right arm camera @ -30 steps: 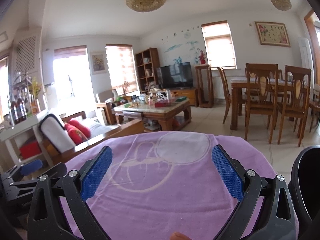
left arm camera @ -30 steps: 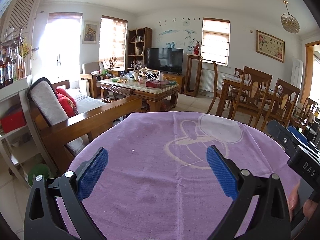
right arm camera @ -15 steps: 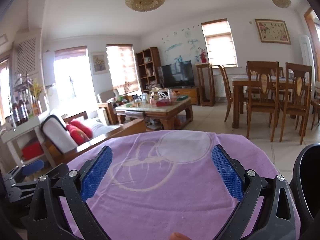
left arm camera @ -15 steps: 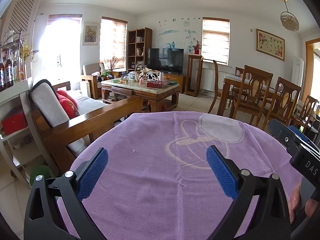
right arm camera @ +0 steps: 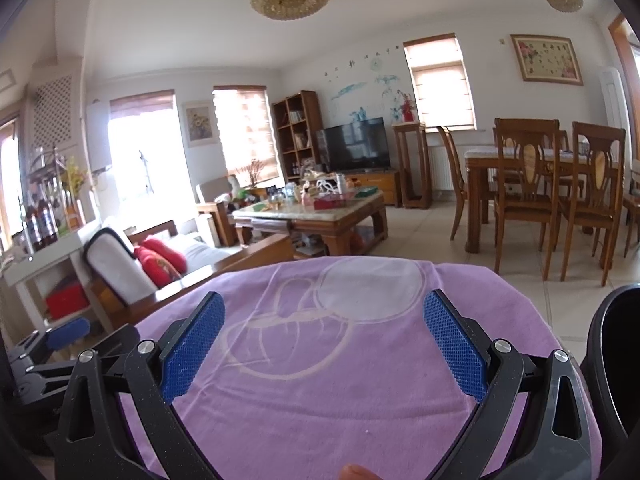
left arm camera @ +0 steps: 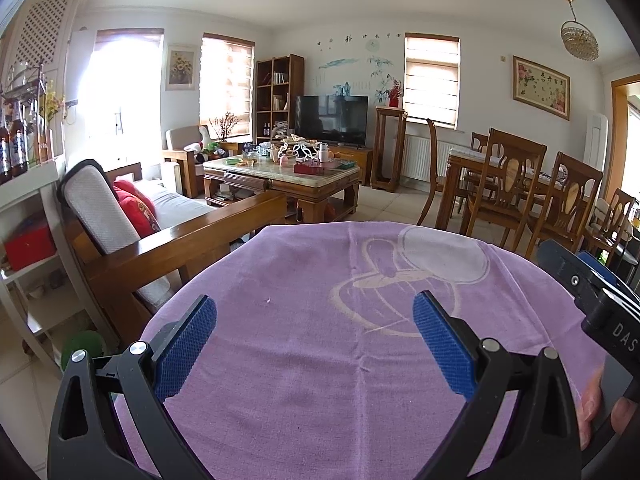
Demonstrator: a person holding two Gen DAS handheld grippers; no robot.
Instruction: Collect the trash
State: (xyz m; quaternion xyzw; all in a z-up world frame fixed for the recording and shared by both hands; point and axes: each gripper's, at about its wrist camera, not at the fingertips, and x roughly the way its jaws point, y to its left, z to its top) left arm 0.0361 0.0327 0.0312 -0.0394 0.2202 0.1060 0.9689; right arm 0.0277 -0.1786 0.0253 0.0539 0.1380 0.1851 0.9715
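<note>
My left gripper [left arm camera: 314, 320] is open and empty, held above a round table covered with a purple cloth [left arm camera: 304, 360]. My right gripper [right arm camera: 323, 320] is also open and empty above the same purple cloth [right arm camera: 328, 400]. The right gripper's body shows at the right edge of the left wrist view [left arm camera: 592, 292]. The left gripper's body shows at the lower left of the right wrist view [right arm camera: 60, 344]. A black bin rim [right arm camera: 612, 344] curves at the right edge of the right wrist view. No trash shows on the cloth.
A wooden sofa [left arm camera: 160, 236] with red cushions stands left of the table. A cluttered coffee table [left arm camera: 280, 176] and TV [left arm camera: 331, 119] lie ahead. Dining chairs [left arm camera: 508, 196] and a dining table stand to the right. A white shelf [left arm camera: 28, 216] stands at far left.
Both views have shifted only slightly. Both grippers stay open and empty over the purple cloth.
</note>
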